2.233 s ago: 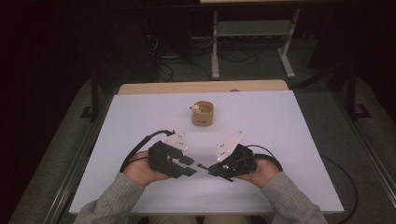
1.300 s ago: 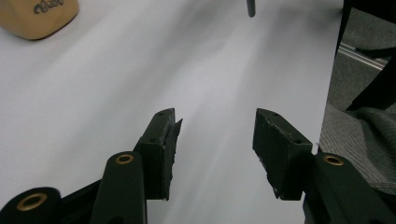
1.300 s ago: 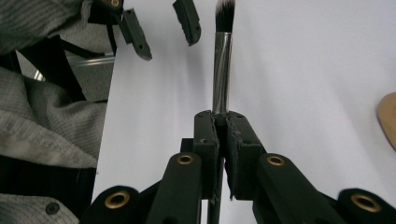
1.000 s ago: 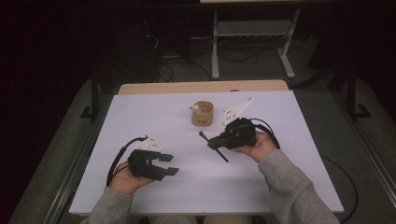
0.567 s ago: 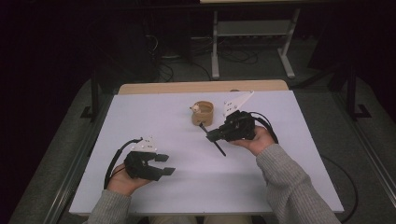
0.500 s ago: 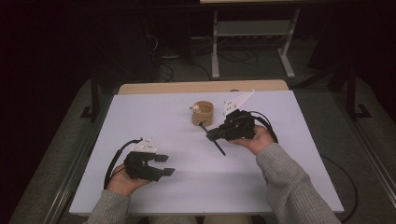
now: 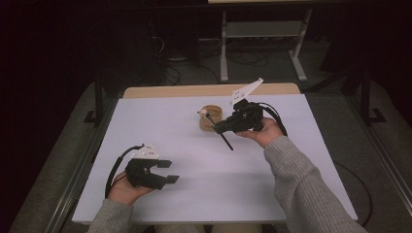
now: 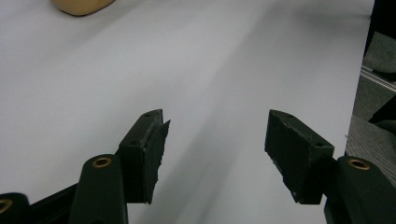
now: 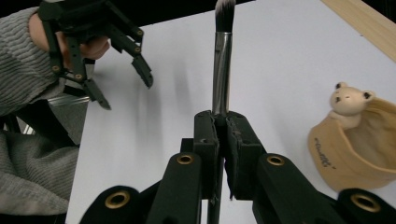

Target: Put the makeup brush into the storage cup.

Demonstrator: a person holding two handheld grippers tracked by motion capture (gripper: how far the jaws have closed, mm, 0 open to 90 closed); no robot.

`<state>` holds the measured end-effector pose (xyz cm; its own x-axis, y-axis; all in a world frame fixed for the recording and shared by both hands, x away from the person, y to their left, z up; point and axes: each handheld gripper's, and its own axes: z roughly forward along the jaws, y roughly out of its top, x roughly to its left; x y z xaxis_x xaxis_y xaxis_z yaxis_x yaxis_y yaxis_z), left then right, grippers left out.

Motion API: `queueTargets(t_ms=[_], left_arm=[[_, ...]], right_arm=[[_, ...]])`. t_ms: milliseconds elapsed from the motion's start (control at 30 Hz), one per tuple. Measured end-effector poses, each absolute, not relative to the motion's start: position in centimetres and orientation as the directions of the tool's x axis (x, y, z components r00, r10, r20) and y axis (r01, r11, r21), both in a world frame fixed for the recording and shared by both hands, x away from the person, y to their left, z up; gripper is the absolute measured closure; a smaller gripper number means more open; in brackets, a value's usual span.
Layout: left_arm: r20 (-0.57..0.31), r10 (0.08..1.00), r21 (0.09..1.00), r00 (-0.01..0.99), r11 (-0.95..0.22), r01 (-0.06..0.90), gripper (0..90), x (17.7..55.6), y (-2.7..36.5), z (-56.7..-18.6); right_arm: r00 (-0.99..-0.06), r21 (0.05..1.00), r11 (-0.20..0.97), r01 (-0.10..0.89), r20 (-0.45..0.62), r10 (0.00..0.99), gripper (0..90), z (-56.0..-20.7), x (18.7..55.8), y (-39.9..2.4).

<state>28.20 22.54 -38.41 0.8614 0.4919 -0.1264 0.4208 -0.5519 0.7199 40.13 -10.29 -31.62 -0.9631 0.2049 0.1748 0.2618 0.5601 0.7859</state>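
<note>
High view: right gripper (image 7: 219,128), jaws clamped on a makeup brush (image 7: 224,139) near mid-handle, held just at 4 o'clock of the tan bear-trimmed holder (image 7: 210,118); one brush end points at the holder, the other hangs toward 5 o'clock. Right gripper view: bristles (image 9: 224,10) project beyond the pads, bear figure (image 9: 348,101) on the rim. Left gripper (image 7: 167,171), nothing between its jaws, which have just been opening, waits at 7 o'clock on the white table (image 7: 301,160). Advice: tilt the brush upright, centre it over the mouth, lower before releasing.
</note>
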Motion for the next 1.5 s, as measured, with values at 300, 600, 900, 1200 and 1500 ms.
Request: queueTargets(t_ms=[300,600,900,1200,1500], left_arm=[[-0.119,0.508,0.718,0.853,-0.549,0.427,36.3,28.2,23.0,-38.4],[-0.119,0.503,0.716,0.856,-0.553,0.425,35.9,28.2,22.8,-38.5],[-0.131,0.506,0.719,0.853,-0.544,0.433,34.8,28.3,23.0,-38.6],[-0.139,0.507,0.723,0.851,-0.535,0.437,34.7,28.3,23.1,-38.6],[-0.141,0.511,0.725,0.848,-0.53,0.439,34.8,28.4,23.4,-38.5]], right_arm=[[-0.957,0.794,0.541,0.278,0.181,0.227,82.7,-30.7,42.1,-10.0],[-0.952,0.801,0.525,0.287,0.178,0.249,82.7,-29.9,43.4,-9.8],[-0.947,0.825,0.486,0.289,0.172,0.271,82.7,-28.7,44.7,-9.5],[-0.939,0.822,0.487,0.296,0.158,0.305,82.7,-28.2,46.5,-8.8],[-0.936,0.837,0.461,0.295,0.156,0.316,82.8,-27.4,48.0,-7.6]])
